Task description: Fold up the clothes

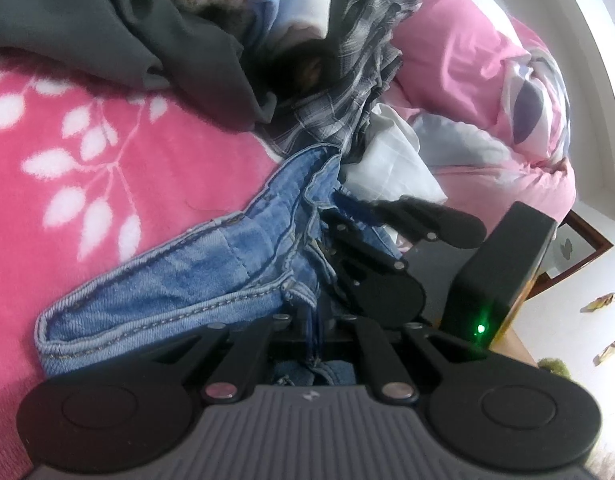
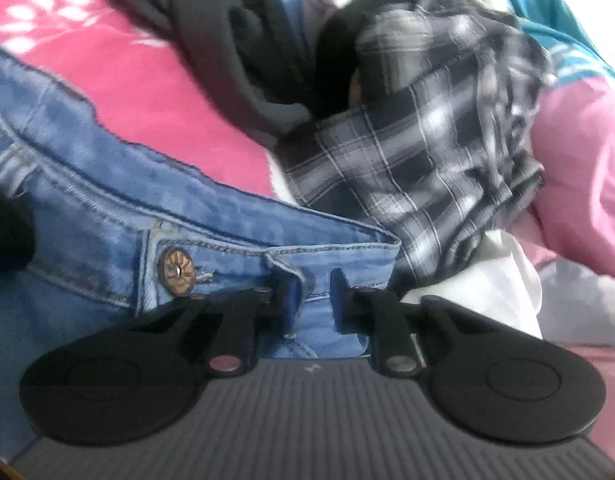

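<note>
Nearest, the left gripper [image 1: 315,344] is clamped tight on the waistband of the faded blue denim jeans [image 1: 211,276]. The right gripper [image 2: 311,300] pinches the same waistband near its brass button [image 2: 176,269]. The jeans lie on a pink leaf-print blanket [image 1: 87,168]; beyond sits a grey plaid shirt [image 2: 427,160] in a clothes pile.

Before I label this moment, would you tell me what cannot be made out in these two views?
- Left wrist view: the left gripper fingertips are buried in the jeans fold.
- Both views: the jeans legs run under the gripper bodies and past the frame edges.
- Right wrist view: motion blur smears the plaid shirt; the dark garment cannot be identified.
</note>
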`<state>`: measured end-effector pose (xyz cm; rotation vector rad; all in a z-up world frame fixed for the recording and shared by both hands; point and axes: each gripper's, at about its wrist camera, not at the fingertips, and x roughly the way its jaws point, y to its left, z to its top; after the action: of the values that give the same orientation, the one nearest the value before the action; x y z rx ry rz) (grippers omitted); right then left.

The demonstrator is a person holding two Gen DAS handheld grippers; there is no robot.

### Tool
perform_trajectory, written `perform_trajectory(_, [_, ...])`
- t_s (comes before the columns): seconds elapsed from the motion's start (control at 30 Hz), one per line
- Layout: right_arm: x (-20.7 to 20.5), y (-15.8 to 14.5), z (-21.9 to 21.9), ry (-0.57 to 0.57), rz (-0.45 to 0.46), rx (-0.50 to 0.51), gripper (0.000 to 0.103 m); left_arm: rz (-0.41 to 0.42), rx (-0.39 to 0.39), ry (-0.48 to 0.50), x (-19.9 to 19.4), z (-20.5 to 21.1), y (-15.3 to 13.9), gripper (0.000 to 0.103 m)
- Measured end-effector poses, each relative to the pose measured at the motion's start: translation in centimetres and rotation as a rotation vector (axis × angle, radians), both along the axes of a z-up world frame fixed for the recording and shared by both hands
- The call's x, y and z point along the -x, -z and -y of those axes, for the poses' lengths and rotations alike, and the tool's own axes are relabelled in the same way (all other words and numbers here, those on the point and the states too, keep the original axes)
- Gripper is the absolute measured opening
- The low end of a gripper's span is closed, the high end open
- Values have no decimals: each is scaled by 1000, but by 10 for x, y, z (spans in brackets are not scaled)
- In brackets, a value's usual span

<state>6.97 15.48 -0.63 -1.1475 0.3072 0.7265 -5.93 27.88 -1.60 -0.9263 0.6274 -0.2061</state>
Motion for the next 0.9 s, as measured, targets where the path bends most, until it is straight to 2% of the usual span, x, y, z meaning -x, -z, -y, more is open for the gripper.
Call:
perform_trajectory(0.03, [1, 1, 2, 7, -6, -17, 1, 8, -15, -7, 2, 1, -1, 3])
perform_trajectory(0.13, [11, 2, 8, 0, 63, -60, 1, 33, -64, -37, 8, 1, -6, 3])
perform_trajectory(0.3, [8, -17, 15, 22, 83, -155, 1, 53, -41, -85, 14, -6, -9, 3])
perform_trajectory(0.4, [6, -25, 12, 23, 89, -176, 1, 75, -44, -112, 18, -10, -14, 3])
perform_trajectory(0.7, [0, -24, -21, 12, 54, -170, 1, 66, -11, -190, 21, -35, -10, 3])
perform_trajectory(0.9, [-8, -7, -27, 27, 0, -129, 1, 42, -38, -171, 16, -37, -6, 4])
